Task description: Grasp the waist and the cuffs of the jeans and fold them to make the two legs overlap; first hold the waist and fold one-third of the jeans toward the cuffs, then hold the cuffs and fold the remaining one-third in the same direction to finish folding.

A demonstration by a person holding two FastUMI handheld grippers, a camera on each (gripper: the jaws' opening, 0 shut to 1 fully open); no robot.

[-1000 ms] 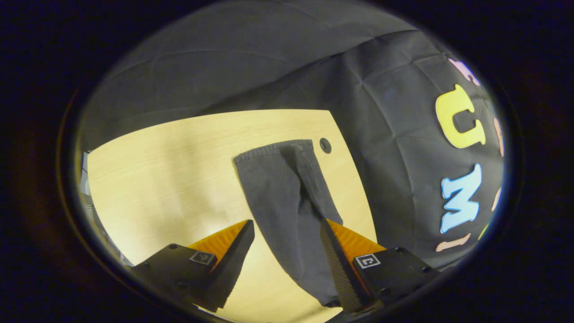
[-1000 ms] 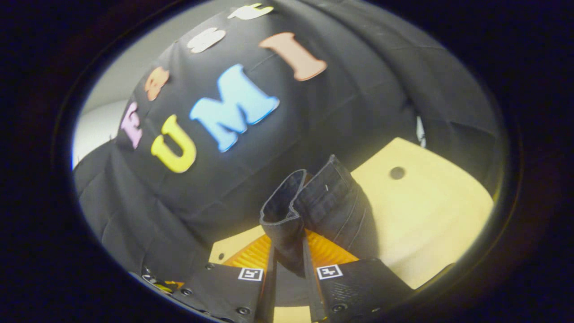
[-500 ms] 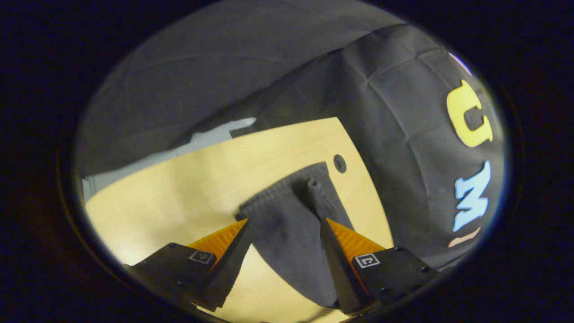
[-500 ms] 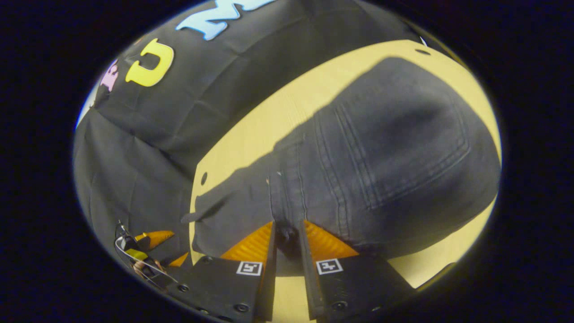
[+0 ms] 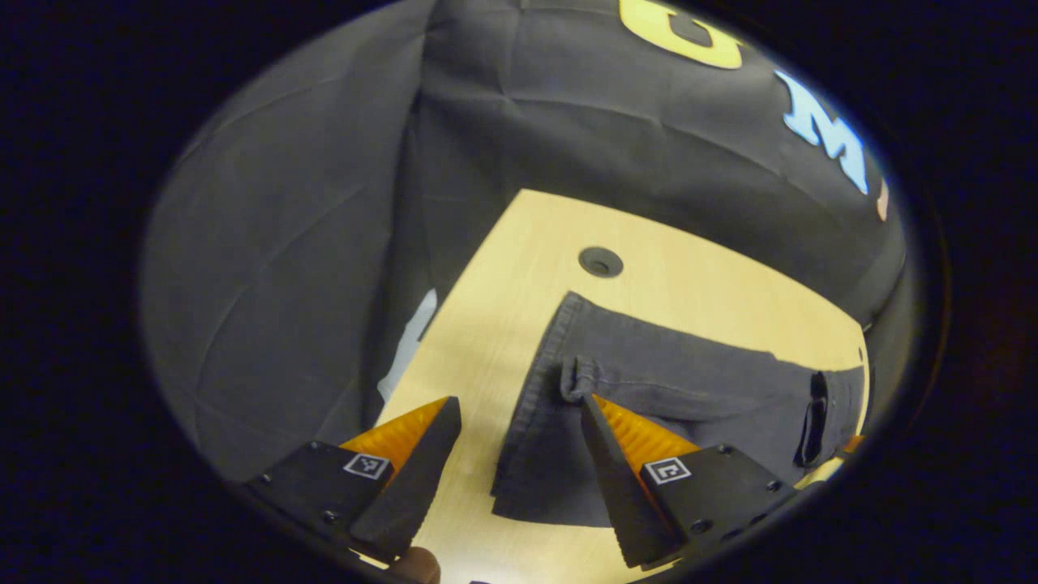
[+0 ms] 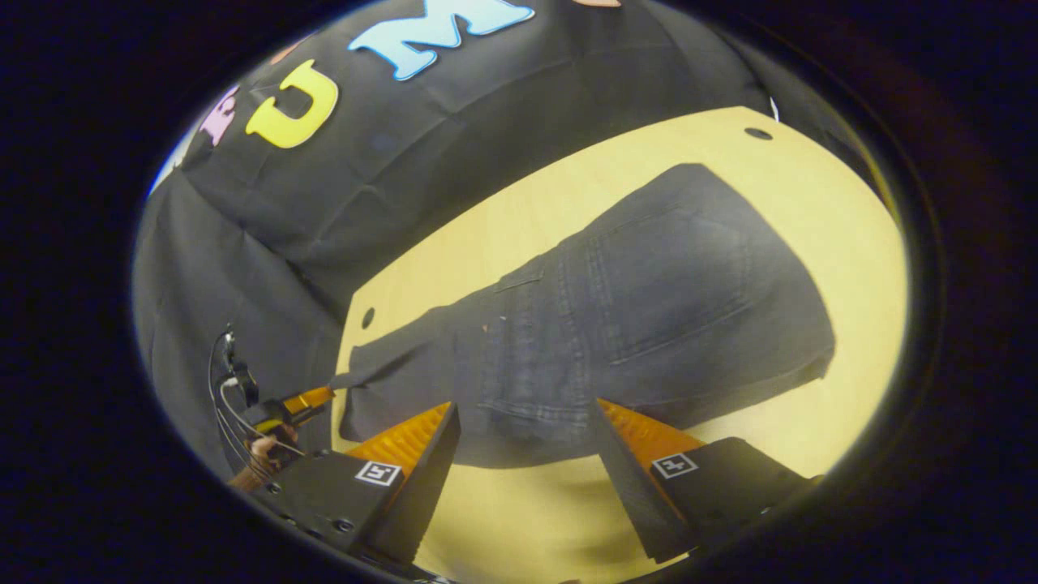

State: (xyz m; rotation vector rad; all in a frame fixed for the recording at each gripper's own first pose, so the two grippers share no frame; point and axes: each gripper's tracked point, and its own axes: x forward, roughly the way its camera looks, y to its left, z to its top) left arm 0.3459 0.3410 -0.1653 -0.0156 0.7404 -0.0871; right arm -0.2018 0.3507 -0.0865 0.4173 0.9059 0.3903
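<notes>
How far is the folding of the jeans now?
The dark jeans lie flat on the wooden table, apparently with legs overlapped. Nothing is in hand: the left hand-held gripper and right hand-held gripper are open. The waist and cuff folds remain.

a pale wooden table [image 5: 681, 284] with a round grommet hole [image 5: 601, 262] at twelve o'clock; black cloth wall [image 6: 454, 162] hangs behind it.
</notes>
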